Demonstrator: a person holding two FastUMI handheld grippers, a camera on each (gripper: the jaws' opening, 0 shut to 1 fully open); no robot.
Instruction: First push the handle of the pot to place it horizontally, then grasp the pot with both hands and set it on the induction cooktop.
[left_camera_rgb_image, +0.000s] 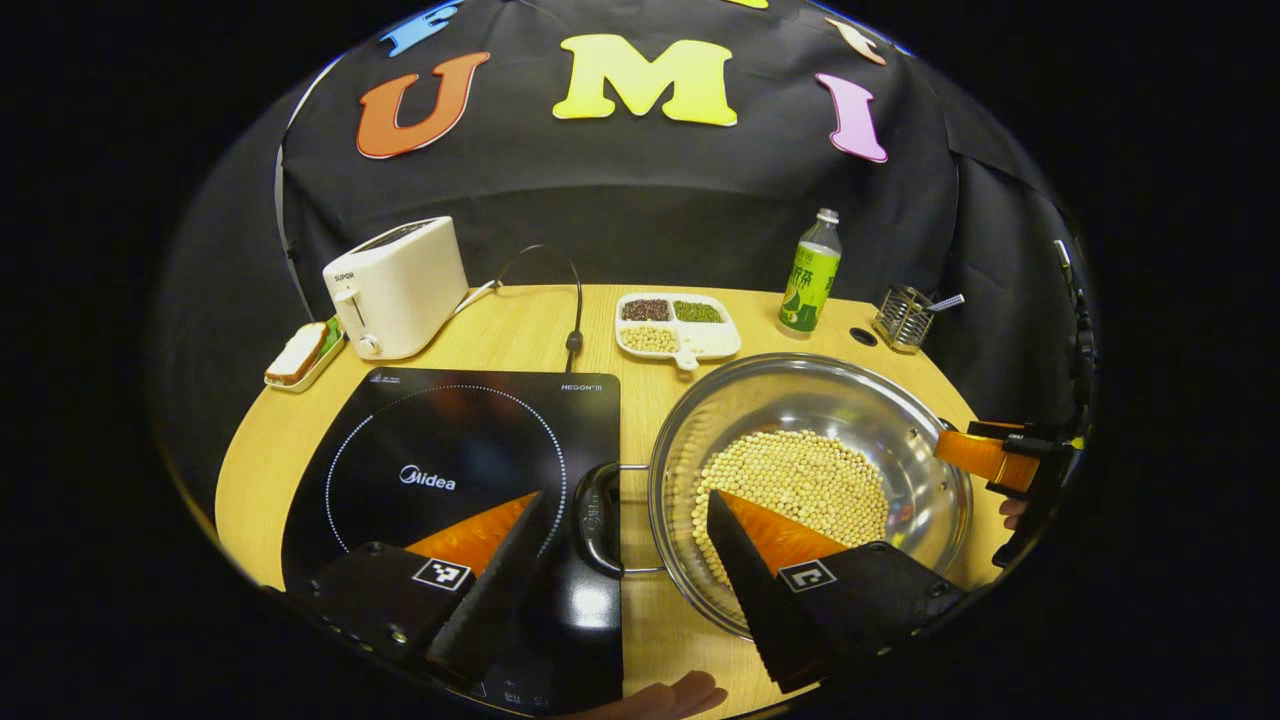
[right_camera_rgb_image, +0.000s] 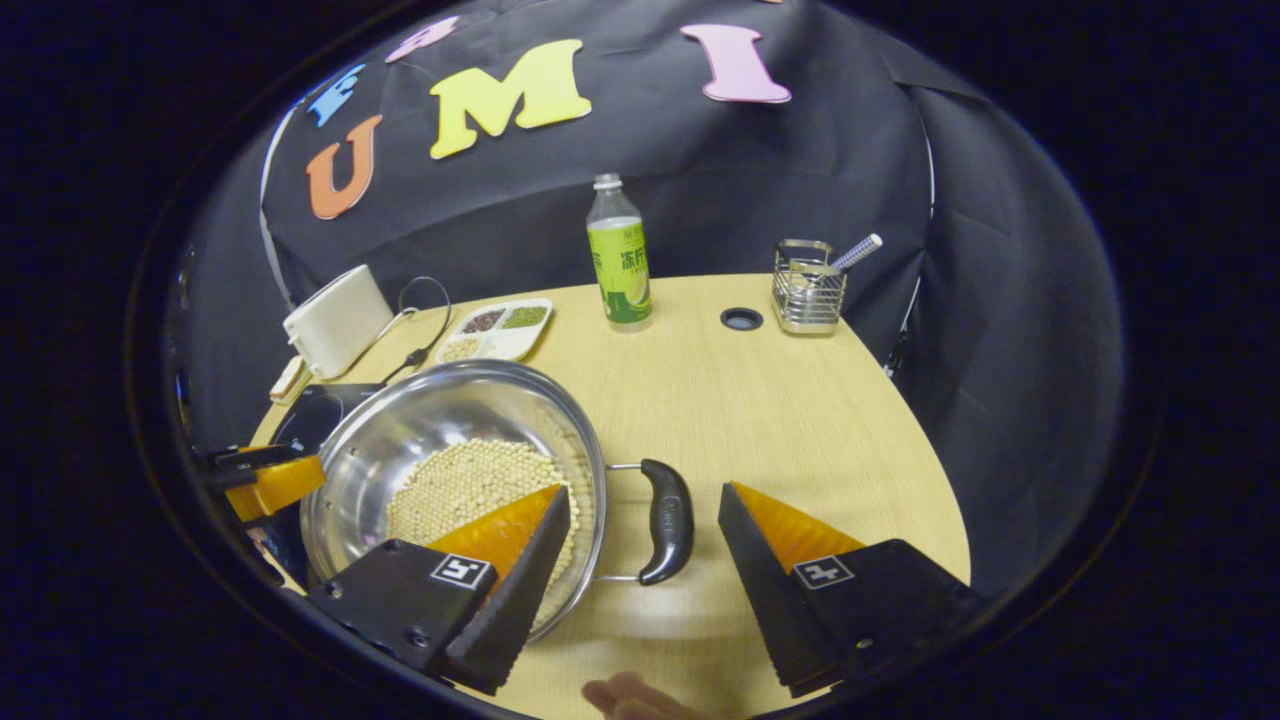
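Note:
A steel pot (left_camera_rgb_image: 800, 392) holding soybeans (left_camera_rgb_image: 800, 480) sits on the wooden table just right of the black induction cooktop (left_camera_rgb_image: 440, 440). In the left gripper view, my left gripper (left_camera_rgb_image: 626, 497) is open, its fingers straddling the pot's black left handle (left_camera_rgb_image: 597, 515) without touching it. Beyond the pot's far rim, an orange finger (left_camera_rgb_image: 975, 455) of the right gripper shows. In the right gripper view, my right gripper (right_camera_rgb_image: 645, 490) is open around the pot's other black handle (right_camera_rgb_image: 668, 520). One finger hangs over the pot (right_camera_rgb_image: 420, 420), the other over the bare table.
Along the back of the table stand a white toaster (left_camera_rgb_image: 397, 285), a divided tray of beans (left_camera_rgb_image: 677, 325), a green bottle (left_camera_rgb_image: 810, 280) and a wire holder (left_camera_rgb_image: 903, 315). A dish with bread (left_camera_rgb_image: 298, 355) lies at the left. A fingertip shows at the bottom edge.

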